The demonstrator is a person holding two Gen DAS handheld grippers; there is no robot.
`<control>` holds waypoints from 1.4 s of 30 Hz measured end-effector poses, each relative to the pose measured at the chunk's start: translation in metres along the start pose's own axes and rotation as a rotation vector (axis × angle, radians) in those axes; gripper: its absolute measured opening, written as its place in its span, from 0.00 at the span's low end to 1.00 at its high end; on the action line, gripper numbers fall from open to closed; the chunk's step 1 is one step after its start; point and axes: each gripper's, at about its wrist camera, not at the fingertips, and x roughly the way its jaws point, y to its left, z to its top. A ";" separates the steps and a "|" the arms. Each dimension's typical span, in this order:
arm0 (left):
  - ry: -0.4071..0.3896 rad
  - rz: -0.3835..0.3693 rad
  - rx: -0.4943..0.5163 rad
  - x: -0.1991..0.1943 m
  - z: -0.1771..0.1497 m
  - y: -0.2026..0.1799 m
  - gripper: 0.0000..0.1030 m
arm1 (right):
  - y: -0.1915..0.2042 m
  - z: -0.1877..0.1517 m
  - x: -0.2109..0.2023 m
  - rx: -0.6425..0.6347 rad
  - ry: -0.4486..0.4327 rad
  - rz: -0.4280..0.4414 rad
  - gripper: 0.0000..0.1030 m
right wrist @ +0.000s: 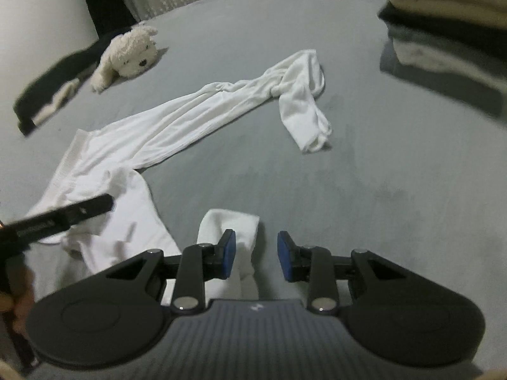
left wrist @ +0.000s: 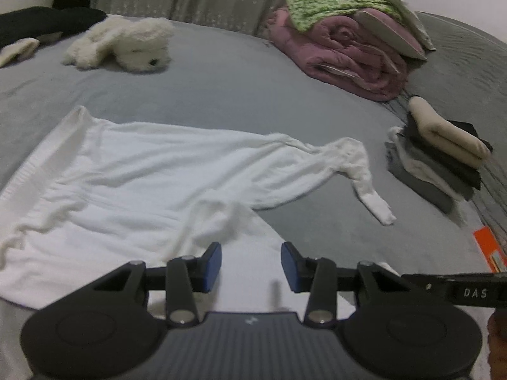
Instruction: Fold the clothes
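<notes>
- While the folding has hardly begun, the grey bed [left wrist: 221, 88] fills both views and serves as the work surface, its middle left bare for laying a garment flat.
- White long-legged pants [left wrist: 126, 171] lie spread across the bed from about 9 o'clock to 3 o'clock in the left wrist view, the waistband at 9 o'clock. One leg stretches away and kinks at its cuff; the other leg runs toward the grippers. Judged from this, they are laid out to be folded.
- At 1 o'clock a rolled pink quilt [left wrist: 348, 60] with a green cloth [left wrist: 320, 3] on top sits well apart from the pants.
- At 3 o'clock a stack of folded clothes [left wrist: 443, 158] waits near the bed edge, likely where finished pieces go. It lies near the kinked cuff and could crowd a fold that way.
- At 11 o'clock a white plush dog [left wrist: 126, 44] rests beside a dark garment [left wrist: 44, 22], both clear of the work.
- Left gripper [left wrist: 251, 267] hovers over the near leg, its blue pads apart with nothing pinched.
- Right gripper [right wrist: 256, 255] hangs over the near cuff [right wrist: 234, 224], pads apart; the cloth lies under and beside its left pad, not clamped.
- An orange tag [left wrist: 489, 247] shows at 4 o'clock.
</notes>
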 end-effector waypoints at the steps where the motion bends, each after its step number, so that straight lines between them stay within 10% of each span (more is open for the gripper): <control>1: 0.004 -0.007 0.006 0.002 -0.002 -0.003 0.40 | -0.004 -0.002 0.000 0.028 0.004 0.029 0.32; 5: 0.012 -0.025 0.047 0.009 -0.011 -0.016 0.40 | -0.016 -0.002 0.006 0.119 0.044 0.142 0.28; 7: 0.017 -0.023 0.073 0.012 -0.015 -0.022 0.40 | -0.016 -0.002 0.008 0.130 0.064 0.175 0.07; 16: 0.039 -0.040 0.138 0.009 -0.027 -0.031 0.40 | -0.029 -0.003 -0.030 0.073 -0.036 0.089 0.03; 28: 0.051 -0.095 0.173 0.001 -0.038 -0.039 0.40 | -0.059 -0.012 -0.046 0.094 -0.062 0.011 0.16; 31: 0.047 -0.123 0.189 -0.004 -0.041 -0.044 0.40 | -0.064 -0.017 -0.044 0.119 -0.021 0.045 0.32; 42: 0.016 -0.289 0.396 -0.029 -0.065 -0.067 0.40 | -0.037 -0.055 -0.048 -0.016 0.092 0.114 0.32</control>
